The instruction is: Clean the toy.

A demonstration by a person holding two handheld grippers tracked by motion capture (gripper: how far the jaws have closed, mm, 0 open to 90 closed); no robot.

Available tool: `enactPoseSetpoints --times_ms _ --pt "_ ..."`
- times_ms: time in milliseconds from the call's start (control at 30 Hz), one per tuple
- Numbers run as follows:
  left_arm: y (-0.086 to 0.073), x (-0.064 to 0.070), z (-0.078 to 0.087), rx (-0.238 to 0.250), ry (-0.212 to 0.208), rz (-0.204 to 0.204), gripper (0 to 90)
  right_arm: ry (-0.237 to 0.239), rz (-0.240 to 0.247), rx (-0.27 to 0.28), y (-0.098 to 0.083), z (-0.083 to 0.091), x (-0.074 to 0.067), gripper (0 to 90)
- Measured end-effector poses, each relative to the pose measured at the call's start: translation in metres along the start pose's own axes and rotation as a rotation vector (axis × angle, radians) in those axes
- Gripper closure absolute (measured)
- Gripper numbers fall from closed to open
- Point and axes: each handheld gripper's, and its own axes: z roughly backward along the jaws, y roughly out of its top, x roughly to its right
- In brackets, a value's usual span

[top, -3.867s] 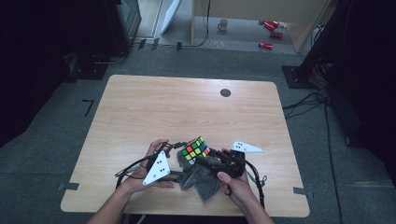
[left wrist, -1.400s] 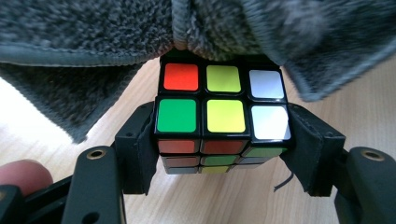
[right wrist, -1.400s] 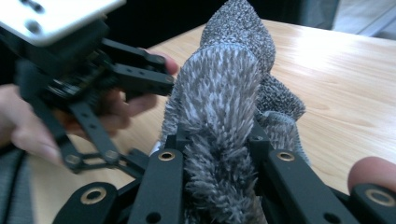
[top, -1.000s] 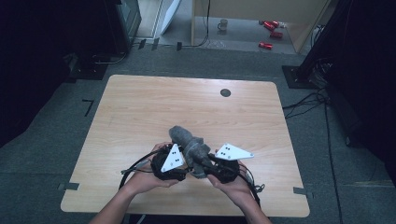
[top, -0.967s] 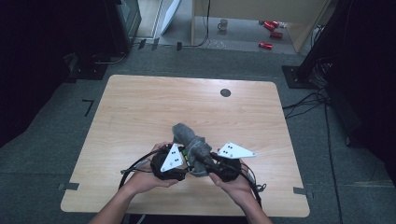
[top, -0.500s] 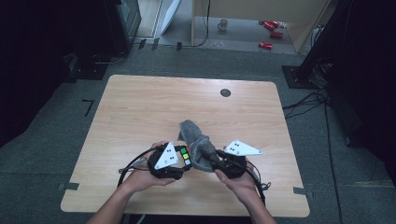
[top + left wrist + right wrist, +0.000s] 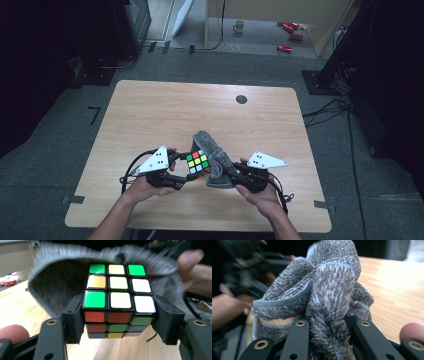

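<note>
**A:** Left tongs (image 7: pixel 118 317) clamped on the puzzle cube (image 7: pixel 117 300), pads pressing on its two opposite sides, cube held up off the tabletop (image 7: pixel 150 115). Right tongs (image 7: pixel 328 315) pinched tight on a bunched fold of the grey cloth (image 7: pixel 329 282). Cloth draped right behind and beside the cube, touching it by the look of the high view. Looks like wiping the cube down.

**B:** Yep. Biggest worry: grip only on the lower part of the cube, top layer sticking out above the pads. Hard push from the cloth against that top row = layer twisting, or whole cube pivoting out and dropping onto the tabletop.

**A:** Also slick plastic faces on flat pads. Sideways drag from the cloth, and gone.

**B:** Cloth side not safe either. Just one fold in the pinch, rest hanging loose. Could snag on a cube corner or get caught under the left pads, then tugging both ways.

**A:** And loose cloth hiding the cube face, so hard to judge contact. Blurry in the left gripper view already.

**B:** Light strokes, then, toward the pads rather than across.
</note>
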Motion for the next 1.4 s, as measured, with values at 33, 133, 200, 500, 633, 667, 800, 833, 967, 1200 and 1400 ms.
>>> enactPoseSetpoints --times_ms 33,133,200,500,633,667,800,833,967,1200,1400 --pt "-0.001 0.001 -0.002 -0.012 -0.003 -0.012 35.4 0.027 0.002 0.020 0.003 0.002 -0.003 74.9" --pt "0.000 0.005 -0.004 -0.011 -0.013 -0.023 35.4 0.054 0.019 0.039 0.009 0.004 -0.010 74.9" --pt "0.001 0.004 -0.002 0.000 -0.010 -0.016 35.4 0.043 0.003 0.026 0.007 0.003 -0.007 74.9" --pt "0.000 0.003 -0.003 -0.012 -0.007 -0.011 35.4 0.048 0.009 0.036 0.008 0.003 -0.011 74.9" --pt "0.002 0.000 0.003 0.023 -0.008 0.004 35.4 -0.012 0.017 -0.012 0.000 -0.002 -0.005 75.0" --pt "0.003 -0.001 0.006 0.046 -0.010 0.015 35.4 -0.044 0.025 -0.033 -0.004 -0.004 -0.002 75.0" --pt "0.007 -0.010 0.020 0.153 -0.015 0.081 35.4 -0.081 0.006 -0.066 -0.016 -0.009 0.009 75.0" --pt "0.007 -0.012 0.022 0.176 -0.016 0.101 35.4 -0.075 0.003 -0.071 -0.018 -0.011 0.009 75.0" --pt "0.007 -0.011 0.017 0.177 -0.012 0.114 35.4 0.002 0.039 -0.099 -0.024 -0.026 -0.007 74.9" --pt "0.004 -0.009 0.013 0.167 -0.020 0.128 35.4 -0.020 -0.015 -0.031 -0.020 -0.024 -0.008 75.1" --pt "0.006 -0.006 0.006 0.174 -0.020 0.140 35.4 -0.007 -0.028 -0.019 -0.025 -0.027 -0.011 75.0"
